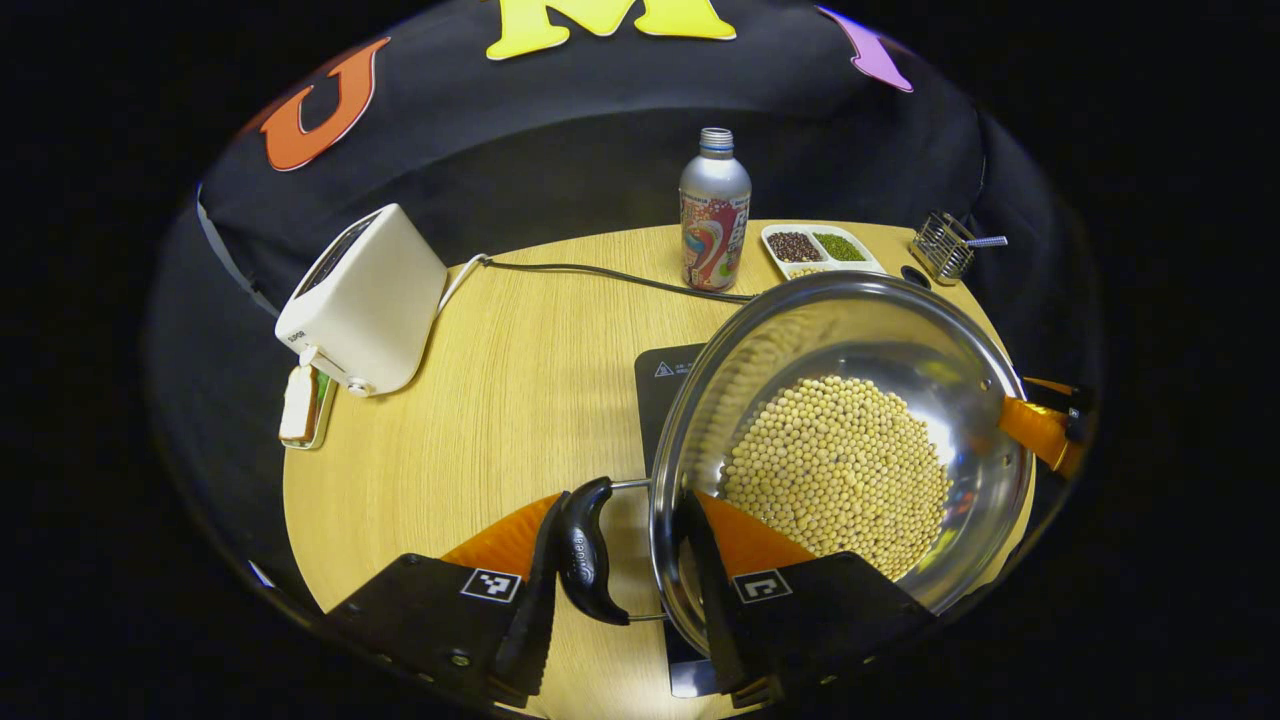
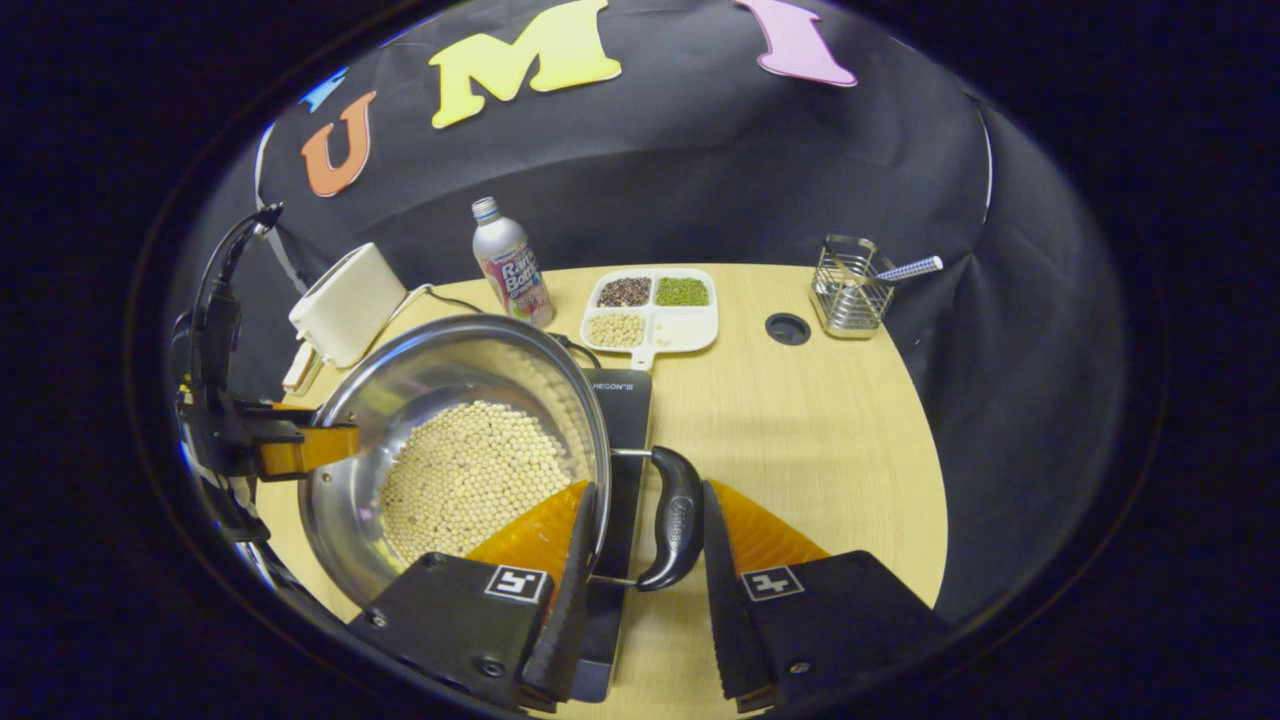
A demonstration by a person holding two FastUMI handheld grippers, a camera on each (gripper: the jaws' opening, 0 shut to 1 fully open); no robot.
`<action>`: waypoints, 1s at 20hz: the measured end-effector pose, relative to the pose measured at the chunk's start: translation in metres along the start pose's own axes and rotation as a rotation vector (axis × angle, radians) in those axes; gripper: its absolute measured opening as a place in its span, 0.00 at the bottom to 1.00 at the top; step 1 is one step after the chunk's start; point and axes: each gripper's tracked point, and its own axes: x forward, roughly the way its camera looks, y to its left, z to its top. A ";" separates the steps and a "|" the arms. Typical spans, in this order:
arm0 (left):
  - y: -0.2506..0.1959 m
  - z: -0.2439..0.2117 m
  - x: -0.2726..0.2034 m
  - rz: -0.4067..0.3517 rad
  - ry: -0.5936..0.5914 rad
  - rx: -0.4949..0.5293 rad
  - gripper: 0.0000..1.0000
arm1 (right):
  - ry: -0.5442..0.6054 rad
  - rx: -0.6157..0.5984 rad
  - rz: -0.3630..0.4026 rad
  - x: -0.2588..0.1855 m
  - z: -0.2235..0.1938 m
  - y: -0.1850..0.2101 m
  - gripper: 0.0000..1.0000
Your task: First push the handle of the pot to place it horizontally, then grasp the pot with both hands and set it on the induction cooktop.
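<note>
The pot [image 1: 850, 450], a steel vessel holding a layer of pale round beans [image 1: 835, 475], is over the black induction cooktop [image 1: 665, 385] on the wooden bench [image 1: 500, 380]; whether its base touches the cooktop cannot be told. In the left gripper view, the left hand-held gripper [image 1: 620, 570] straddles the pot's near side: one finger lies outside the black side handle [image 1: 585, 550], the other lies inside the pot wall, so handle and rim sit between the jaws. The jaws are partly closed; firm pressure on both faces cannot be confirmed. In this view the right hand-held gripper [image 1: 1045, 425] shows at 3 o'clock of the pot, at the rim. In the right gripper view, the right hand-held gripper [image 2: 640, 540] straddles the opposite black handle [image 2: 672, 520] in the same manner, one finger inside the pot [image 2: 460, 440] over the beans [image 2: 465, 475], the other outside the handle and close against it. The cooktop [image 2: 625, 400] shows under the pot's edge. At 9 o'clock of the pot, the left hand-held gripper [image 2: 300, 448] meets the rim. Toward 12 o'clock on the bench [image 2: 820, 440] stand a bottle [image 2: 512, 262], a divided dish of grains [image 2: 652, 310] and a wire basket [image 2: 850, 285]; a white toaster [image 2: 345, 300] stands at 10 o'clock.
</note>
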 end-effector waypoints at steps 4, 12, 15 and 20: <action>0.000 0.000 0.000 0.004 -0.007 -0.009 0.72 | -0.022 -0.002 -0.009 0.000 0.001 -0.001 0.55; 0.009 0.014 -0.009 0.021 -0.172 0.000 0.74 | -0.080 0.039 0.008 -0.001 -0.001 -0.008 0.77; 0.018 0.020 -0.026 0.074 -0.270 0.017 0.98 | -0.158 0.032 -0.019 -0.018 0.006 -0.008 0.80; 0.011 0.012 -0.047 0.049 -0.333 -0.016 0.97 | -0.202 -0.008 -0.044 -0.038 0.008 0.005 0.81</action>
